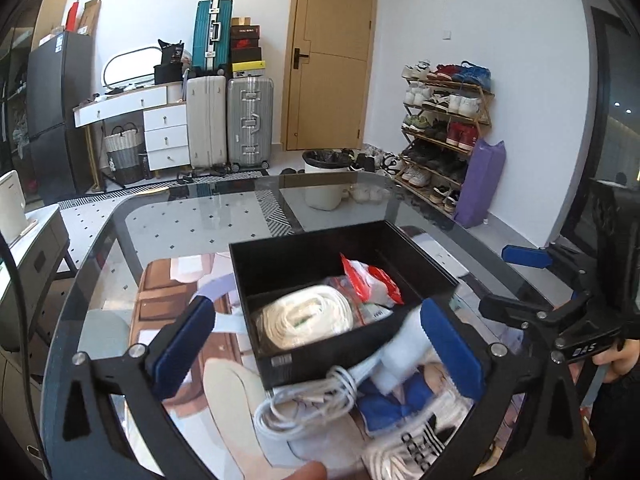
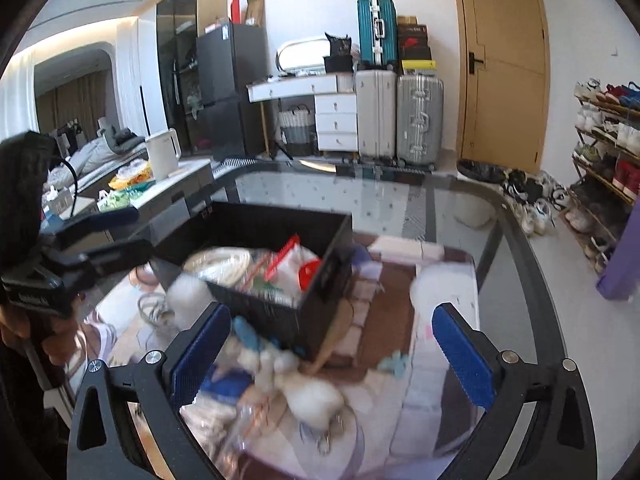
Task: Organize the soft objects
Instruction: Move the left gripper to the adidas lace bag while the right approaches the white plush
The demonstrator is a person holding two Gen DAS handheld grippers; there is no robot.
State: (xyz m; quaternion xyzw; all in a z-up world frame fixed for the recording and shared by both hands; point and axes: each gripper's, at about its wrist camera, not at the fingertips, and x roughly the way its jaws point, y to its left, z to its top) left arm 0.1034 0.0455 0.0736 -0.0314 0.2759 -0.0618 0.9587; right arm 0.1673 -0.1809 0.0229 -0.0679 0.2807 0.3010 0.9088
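Observation:
A black box (image 1: 320, 356) stands on a printed mat on the glass table. It holds a rolled white cloth (image 1: 308, 320) and a red-and-white packet (image 1: 372, 280). My left gripper (image 1: 320, 348) is open, hovering over the box's near wall. A coiled white cable (image 1: 308, 404), a blue cloth (image 1: 384, 404) and a striped white sock (image 1: 416, 444) lie below it. My right gripper (image 2: 332, 352) is open above a white fluffy toy (image 2: 312, 396) beside the box (image 2: 280, 312). The right gripper also shows at the right of the left wrist view (image 1: 532, 280).
The glass table (image 1: 180, 216) has a rounded edge. Behind it stand suitcases (image 1: 248, 120), a white bin (image 1: 324, 180), a shoe rack (image 1: 444, 132) and a door. A side counter with a kettle (image 2: 162, 154) is at the left.

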